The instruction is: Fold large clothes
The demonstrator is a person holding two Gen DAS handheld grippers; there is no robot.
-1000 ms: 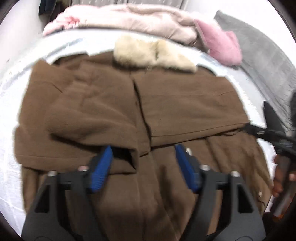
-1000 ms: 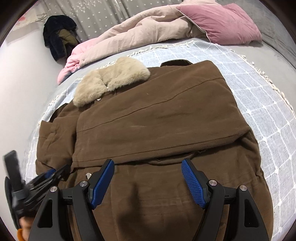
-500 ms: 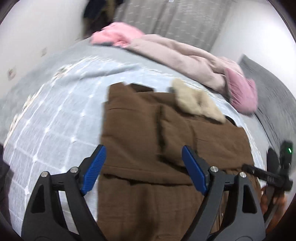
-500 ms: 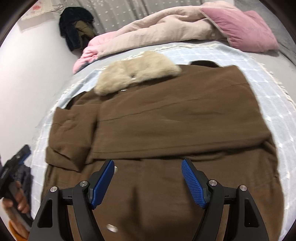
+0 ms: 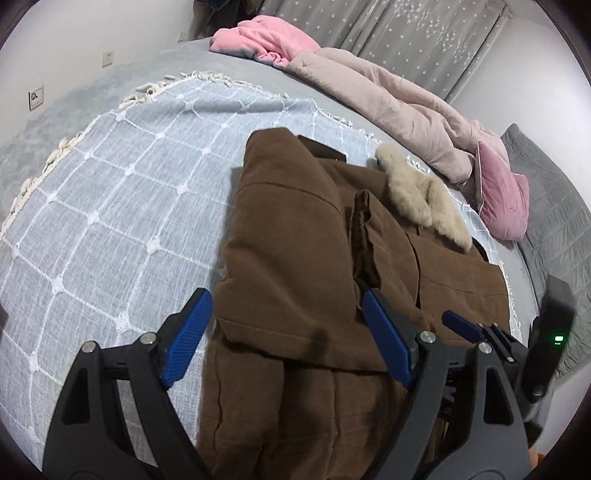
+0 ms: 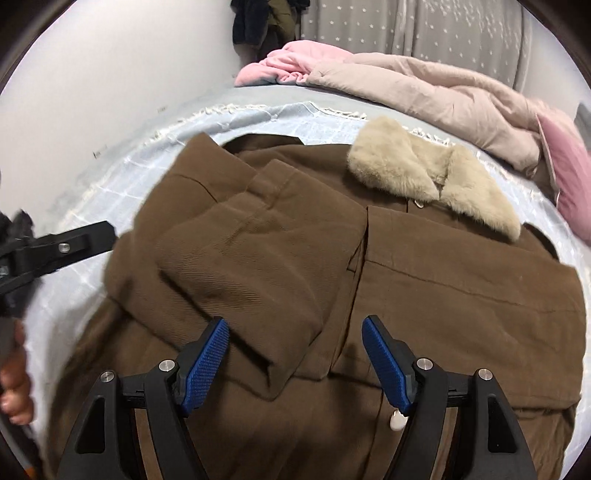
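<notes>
A brown coat [image 5: 295, 266] with a beige fur collar [image 5: 421, 195] lies flat on a light blue checked blanket [image 5: 110, 192], both sleeves folded across its front. It also shows in the right wrist view [image 6: 424, 295], collar [image 6: 432, 177] at the far end. My left gripper [image 5: 286, 339] is open and empty, above the coat's left edge. My right gripper [image 6: 295, 363] is open and empty, above the folded left sleeve's cuff [image 6: 258, 306]. The right gripper also shows at the right of the left wrist view [image 5: 480, 332]; the left one shows at the left edge of the right wrist view [image 6: 62, 247].
A pale pink duvet [image 5: 388, 96] and a pink pillow [image 5: 502, 199] lie at the bed's far side, a grey quilt [image 5: 554, 206] to the right. A white wall [image 6: 92, 74] runs along the left. Dark clothes [image 6: 258, 22] hang at the back.
My left gripper has swung out from over the coat's middle to its left edge. My right gripper has moved left from the right sleeve to over the left sleeve's cuff. Both stay open.
</notes>
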